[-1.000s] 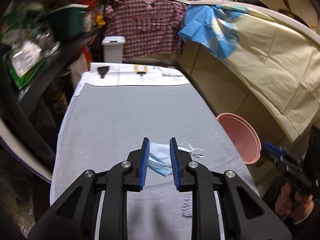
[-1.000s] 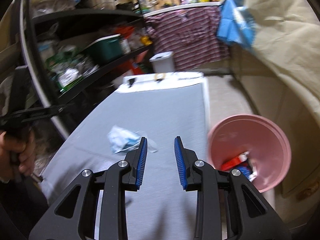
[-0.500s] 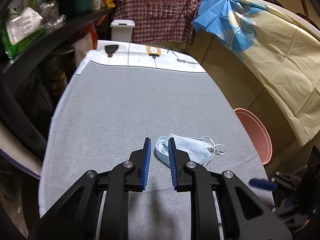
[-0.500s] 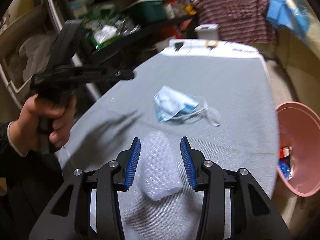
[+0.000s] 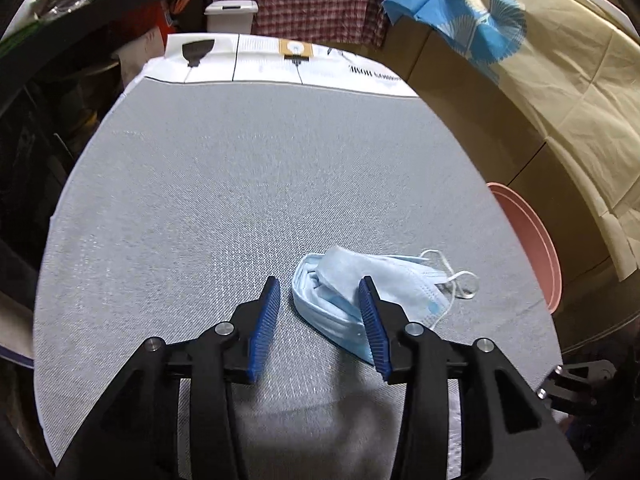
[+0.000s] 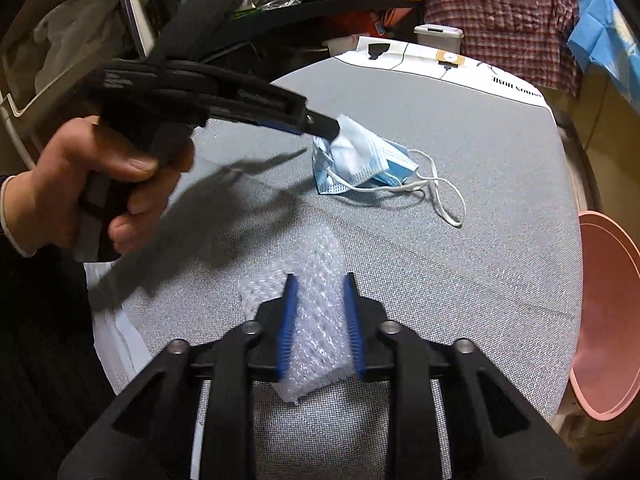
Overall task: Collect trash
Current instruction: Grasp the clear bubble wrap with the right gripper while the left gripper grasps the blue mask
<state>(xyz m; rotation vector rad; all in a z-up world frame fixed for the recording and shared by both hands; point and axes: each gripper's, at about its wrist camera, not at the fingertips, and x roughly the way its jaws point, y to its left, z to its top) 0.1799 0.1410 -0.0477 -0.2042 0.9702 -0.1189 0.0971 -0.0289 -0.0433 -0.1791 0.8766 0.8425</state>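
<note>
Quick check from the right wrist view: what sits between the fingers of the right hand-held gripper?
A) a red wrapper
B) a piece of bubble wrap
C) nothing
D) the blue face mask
B: the right hand-held gripper straddles the clear bubble wrap on the grey table, its jaws closing on it, while the face mask lies farther off at the left hand-held gripper.

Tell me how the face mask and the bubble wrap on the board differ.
The face mask is opaque light blue with white ear loops; the bubble wrap is clear and has no loops. The mask lies crumpled farther up the board, its edge between the opening left gripper; the wrap lies nearer, between the closing right gripper. Both rest on the grey board.
</note>
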